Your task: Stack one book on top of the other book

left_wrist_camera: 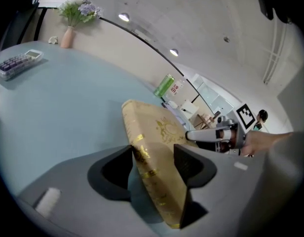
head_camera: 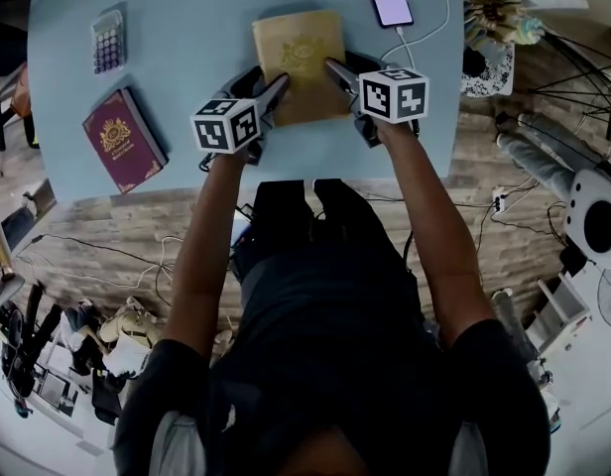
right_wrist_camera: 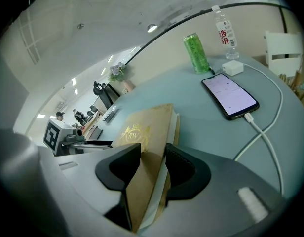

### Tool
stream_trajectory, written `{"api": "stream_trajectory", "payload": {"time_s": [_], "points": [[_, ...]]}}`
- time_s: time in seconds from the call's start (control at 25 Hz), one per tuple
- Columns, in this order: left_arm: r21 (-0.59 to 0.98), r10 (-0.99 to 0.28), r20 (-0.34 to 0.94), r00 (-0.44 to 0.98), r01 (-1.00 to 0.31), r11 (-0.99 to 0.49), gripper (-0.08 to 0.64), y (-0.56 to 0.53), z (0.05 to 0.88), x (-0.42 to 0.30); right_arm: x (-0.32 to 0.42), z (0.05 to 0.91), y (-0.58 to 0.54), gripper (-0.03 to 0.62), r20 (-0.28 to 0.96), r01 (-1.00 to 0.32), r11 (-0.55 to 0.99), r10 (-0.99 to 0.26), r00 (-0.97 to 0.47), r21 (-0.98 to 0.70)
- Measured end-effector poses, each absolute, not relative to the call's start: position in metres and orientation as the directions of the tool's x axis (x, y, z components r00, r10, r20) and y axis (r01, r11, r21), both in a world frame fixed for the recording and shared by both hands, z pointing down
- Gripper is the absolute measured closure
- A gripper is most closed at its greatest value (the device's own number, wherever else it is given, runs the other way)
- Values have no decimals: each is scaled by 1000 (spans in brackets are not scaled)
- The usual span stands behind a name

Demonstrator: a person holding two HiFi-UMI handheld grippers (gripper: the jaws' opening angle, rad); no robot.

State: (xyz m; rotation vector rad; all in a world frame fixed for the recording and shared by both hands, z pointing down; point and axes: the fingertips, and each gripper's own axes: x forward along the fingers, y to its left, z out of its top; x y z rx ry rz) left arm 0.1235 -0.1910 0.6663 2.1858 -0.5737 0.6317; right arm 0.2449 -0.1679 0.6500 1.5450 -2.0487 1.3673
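**On the table [head_camera: 186, 28], two claws, one gold book [head_camera: 299, 62]**

My left claw [left_wrist_camera: 154, 157] is closed on the spine side of the gold book. My right claw [right_wrist_camera: 153, 164] pinches the page side, and each grips near the corner closest to me. The book sits at the middle of the table. Its near edge looks tipped up, but I cannot tell whether the far edge is off the surface. The red book [head_camera: 124, 139] lies flat, well off to my left near the front edge.

To do this well, I judge I should raise both claws evenly so the covers do not gape. I would draw my right claw away from the cable [right_wrist_camera: 263, 132] just beside it and carry the book left. Then I would square its edges over the red book, lower it flat, and only then let go.
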Motion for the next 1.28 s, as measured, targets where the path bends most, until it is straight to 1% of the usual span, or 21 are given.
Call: {"api": "stream_trajectory", "payload": {"time_s": [0.12, 0.36, 0.64, 1.28], "points": [[557, -204, 601, 773, -588, -586, 259, -193, 667, 122, 246, 650, -168, 449, 655, -849, -11, -641, -399, -528], [520, -247, 620, 744, -626, -581, 276, -192, 656, 114, 244, 636, -170, 482, 643, -837, -50, -667, -378, -544], [440, -338, 618, 710, -668, -600, 281, -197, 631, 84, 214, 613, -177, 488, 611, -831, 4, -677, -411, -556], [376, -535, 550, 641, -762, -526, 282, -206, 579, -15, 118, 564, -203, 488, 541, -807, 173, -662, -519, -564]]}}
